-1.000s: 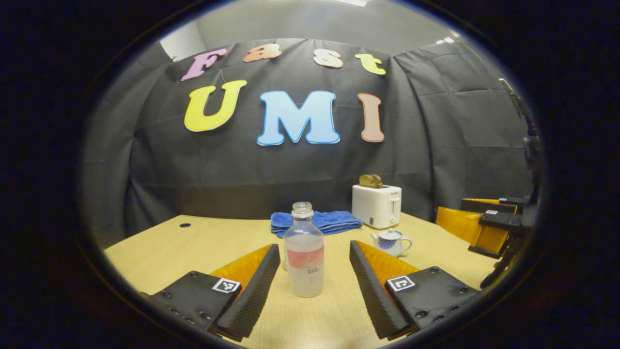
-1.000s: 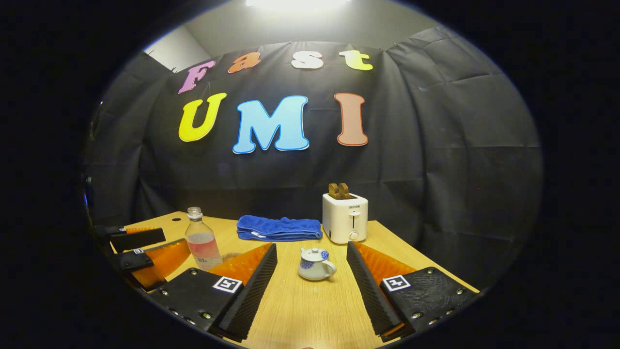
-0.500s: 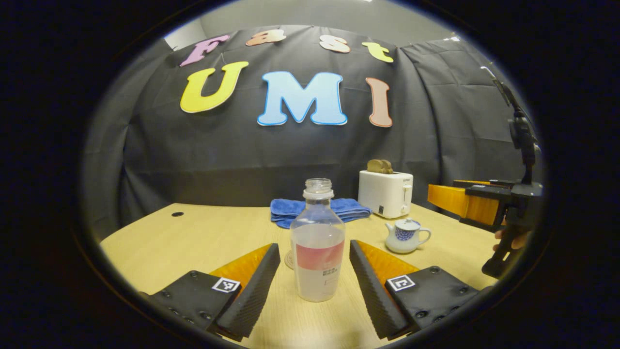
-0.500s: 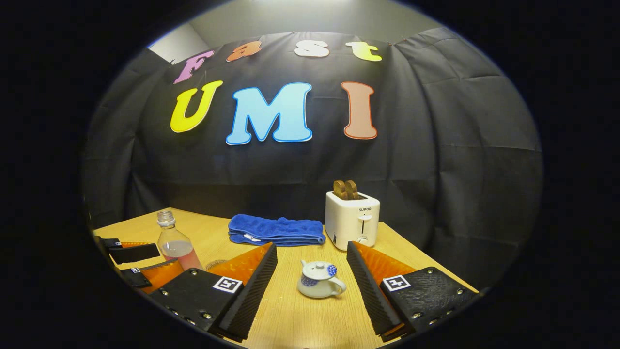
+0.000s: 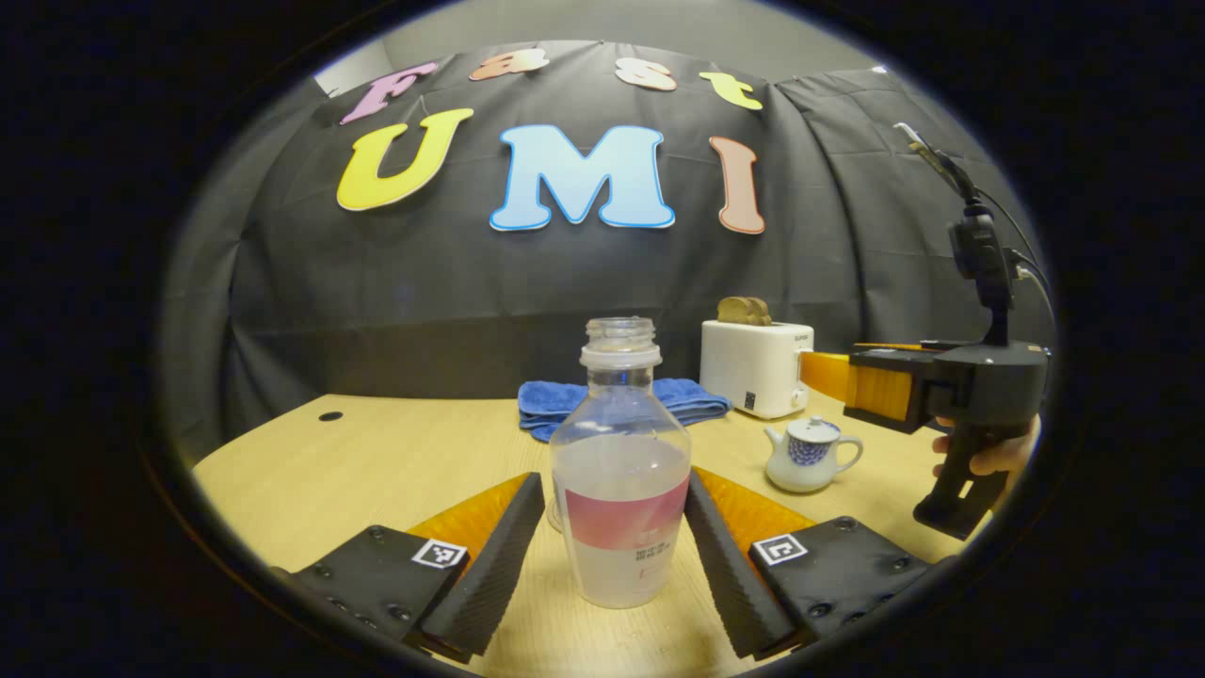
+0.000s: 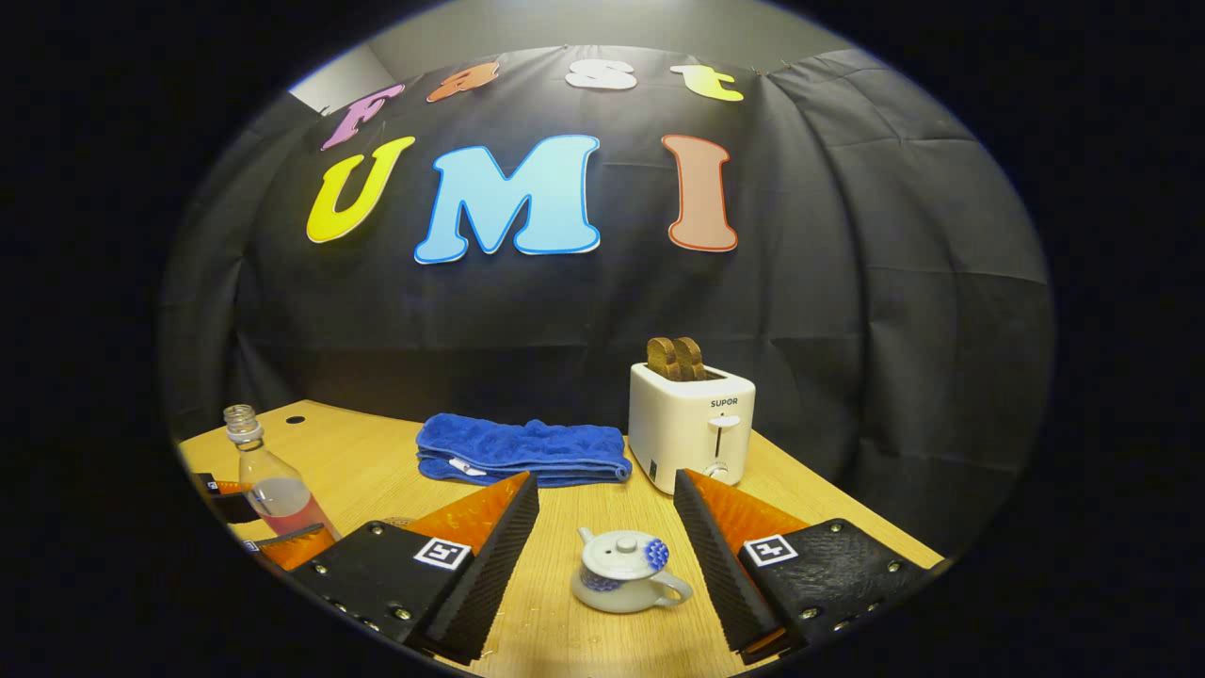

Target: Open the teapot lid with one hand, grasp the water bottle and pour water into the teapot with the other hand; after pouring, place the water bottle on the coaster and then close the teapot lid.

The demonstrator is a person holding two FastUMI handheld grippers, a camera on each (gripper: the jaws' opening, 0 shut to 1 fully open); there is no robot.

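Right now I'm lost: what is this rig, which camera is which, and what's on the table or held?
There is no robot arm. A person holds a two-finger gripper in each hand, and a fisheye camera rides on each, looking along its fingers.

In the left gripper view, the left gripper is open around an uncapped water bottle, which stands on the wooden table; nothing is gripped yet. The right gripper and the hand holding it appear farther off.

In the right gripper view, the right gripper is open, reaching toward the small teapot, lid still on.

Behind lie a folded blue towel and a white toaster with toast.
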